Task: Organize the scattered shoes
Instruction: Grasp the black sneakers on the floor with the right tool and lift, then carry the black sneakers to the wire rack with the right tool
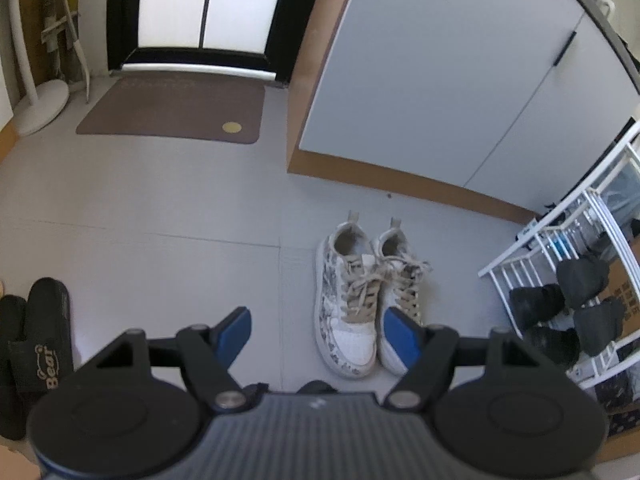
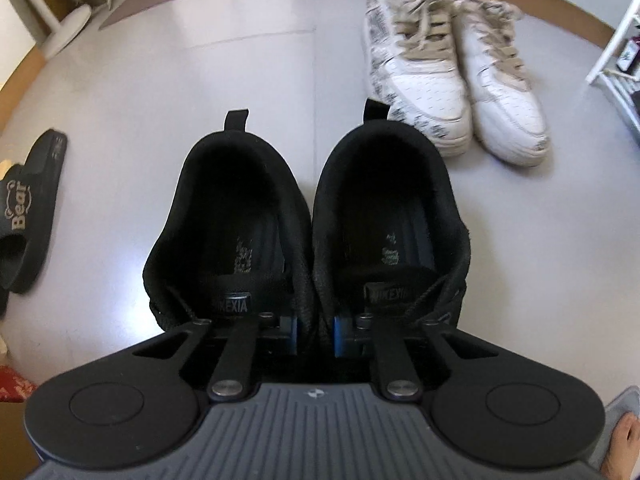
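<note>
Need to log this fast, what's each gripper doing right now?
Left gripper: open, holding nothing.
Right gripper: shut on the black sneakers, pinching their inner sides together.

A home entryway: a black-framed door (image 1: 208, 8) with frosted panes opens onto a brown doormat (image 1: 172, 110) on a pale tiled floor (image 1: 140, 208). A tall grey cabinet (image 1: 440, 80) and a white wire shoe rack (image 1: 560, 280) line one side, with white sneakers (image 1: 368, 300) and black slippers (image 1: 36, 344) left on the floor.
</note>
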`<state>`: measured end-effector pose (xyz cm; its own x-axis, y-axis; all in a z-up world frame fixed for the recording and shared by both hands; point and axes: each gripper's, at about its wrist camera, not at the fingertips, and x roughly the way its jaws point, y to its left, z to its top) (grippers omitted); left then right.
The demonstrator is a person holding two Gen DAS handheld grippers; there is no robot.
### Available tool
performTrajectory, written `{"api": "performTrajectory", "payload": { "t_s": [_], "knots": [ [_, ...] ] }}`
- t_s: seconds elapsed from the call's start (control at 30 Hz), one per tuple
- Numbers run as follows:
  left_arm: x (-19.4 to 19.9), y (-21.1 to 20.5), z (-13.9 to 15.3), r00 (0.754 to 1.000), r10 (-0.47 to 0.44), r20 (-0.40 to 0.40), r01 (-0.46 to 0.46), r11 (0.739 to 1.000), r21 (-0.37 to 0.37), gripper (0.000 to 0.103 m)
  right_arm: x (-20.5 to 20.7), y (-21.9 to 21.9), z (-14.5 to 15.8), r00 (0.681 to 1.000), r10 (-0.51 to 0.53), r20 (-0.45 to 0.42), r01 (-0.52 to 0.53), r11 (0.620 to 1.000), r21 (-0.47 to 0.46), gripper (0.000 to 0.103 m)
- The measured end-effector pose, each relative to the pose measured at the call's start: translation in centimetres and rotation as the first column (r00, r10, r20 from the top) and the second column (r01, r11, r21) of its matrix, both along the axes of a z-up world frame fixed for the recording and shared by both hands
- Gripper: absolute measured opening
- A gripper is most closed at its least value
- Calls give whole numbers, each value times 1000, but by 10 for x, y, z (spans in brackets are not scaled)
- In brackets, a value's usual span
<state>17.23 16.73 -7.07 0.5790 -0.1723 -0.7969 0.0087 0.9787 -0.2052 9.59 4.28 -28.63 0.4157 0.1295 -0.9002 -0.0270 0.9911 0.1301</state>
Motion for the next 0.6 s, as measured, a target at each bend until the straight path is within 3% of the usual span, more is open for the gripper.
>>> {"api": "performTrajectory", "payload": {
  "t_s": [0.23, 0.6],
  "knots": [
    [5, -7, -5, 1000, 0, -10, 0, 1000, -8, 75, -14, -30, 17, 998, -40, 41, 39, 999, 18, 17],
    [0, -50, 4, 998, -57, 6, 57, 998, 10, 75, -19, -88, 70, 980, -107, 167, 101, 994, 41, 17]
  ]
}}
